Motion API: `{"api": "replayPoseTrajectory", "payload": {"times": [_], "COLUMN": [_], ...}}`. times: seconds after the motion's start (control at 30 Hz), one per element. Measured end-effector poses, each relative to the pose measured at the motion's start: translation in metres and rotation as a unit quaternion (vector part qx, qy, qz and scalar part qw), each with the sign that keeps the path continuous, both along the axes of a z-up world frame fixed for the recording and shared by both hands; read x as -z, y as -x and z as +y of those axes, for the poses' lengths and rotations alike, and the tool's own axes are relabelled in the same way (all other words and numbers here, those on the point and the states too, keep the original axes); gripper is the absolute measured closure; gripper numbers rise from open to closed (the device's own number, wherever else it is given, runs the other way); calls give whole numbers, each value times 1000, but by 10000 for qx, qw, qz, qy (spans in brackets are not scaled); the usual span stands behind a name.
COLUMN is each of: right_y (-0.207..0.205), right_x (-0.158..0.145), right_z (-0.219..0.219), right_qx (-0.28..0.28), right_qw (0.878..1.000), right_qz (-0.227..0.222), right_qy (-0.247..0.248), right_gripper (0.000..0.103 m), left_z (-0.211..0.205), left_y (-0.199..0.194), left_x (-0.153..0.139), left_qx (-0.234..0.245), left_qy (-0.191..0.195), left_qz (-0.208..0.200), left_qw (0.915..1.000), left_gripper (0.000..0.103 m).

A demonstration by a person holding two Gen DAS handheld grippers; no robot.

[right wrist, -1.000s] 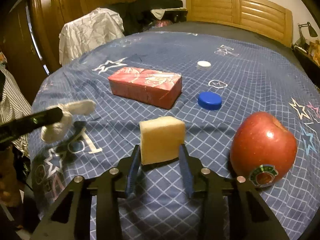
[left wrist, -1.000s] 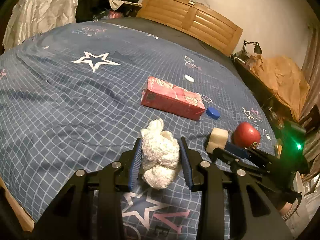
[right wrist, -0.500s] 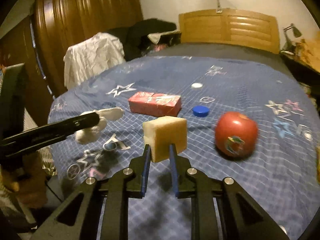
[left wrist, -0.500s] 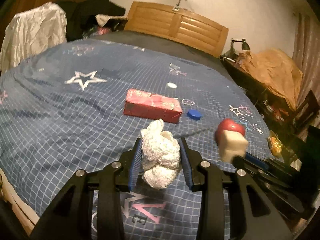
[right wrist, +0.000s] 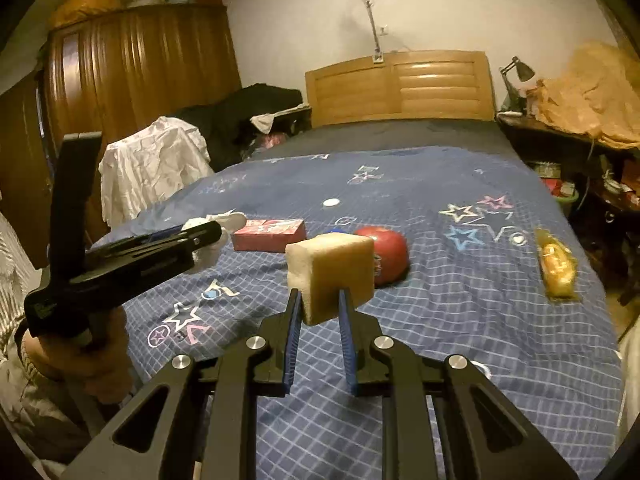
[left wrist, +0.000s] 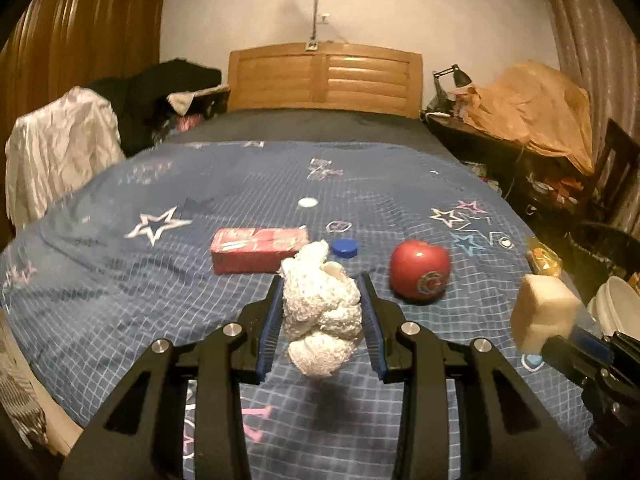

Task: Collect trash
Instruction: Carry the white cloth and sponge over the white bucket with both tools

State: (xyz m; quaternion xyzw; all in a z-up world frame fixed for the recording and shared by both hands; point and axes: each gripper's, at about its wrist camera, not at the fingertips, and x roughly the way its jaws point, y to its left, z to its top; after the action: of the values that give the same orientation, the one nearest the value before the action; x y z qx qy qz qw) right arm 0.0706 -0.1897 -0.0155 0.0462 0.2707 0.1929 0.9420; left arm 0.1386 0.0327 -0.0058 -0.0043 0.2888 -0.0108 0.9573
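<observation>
We carry both loads clear of the bed [left wrist: 120, 288] — left gripper [left wrist: 320, 308] clamped on the tissue wad [left wrist: 320, 312], right gripper [right wrist: 320, 312] pinching the sponge [right wrist: 332, 272] — keeping both grips firm.

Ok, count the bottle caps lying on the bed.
2: a blue cap beside the red box, and a white cap farther toward the headboard. Others may be hidden.

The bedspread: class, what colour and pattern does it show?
The bedspread is blue with a white grid and scattered stars, clearest in the left wrist view.
</observation>
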Motion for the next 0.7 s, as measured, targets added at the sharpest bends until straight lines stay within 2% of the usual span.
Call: {"api": "replayPoseTrajectory", "payload": {"times": [0.33,0.7], "right_y": [28,70], "right_x": [-18,-47], "right_z": [-52,-139], "right_qx": [590,1564], "right_qw": [9978,9847], "right_qz": [-293,-762], "right_qy": [-87,-114], "right_gripper": [83,83], "left_z": [-72,-160], "left_y": [8,14], "left_x": [-25,-39], "left_qx": [487,1280], "left_qy": [-318,-417], "left_qz": [-370,-618], "left_qw": [9976,9890], "left_gripper": [68,68]}}
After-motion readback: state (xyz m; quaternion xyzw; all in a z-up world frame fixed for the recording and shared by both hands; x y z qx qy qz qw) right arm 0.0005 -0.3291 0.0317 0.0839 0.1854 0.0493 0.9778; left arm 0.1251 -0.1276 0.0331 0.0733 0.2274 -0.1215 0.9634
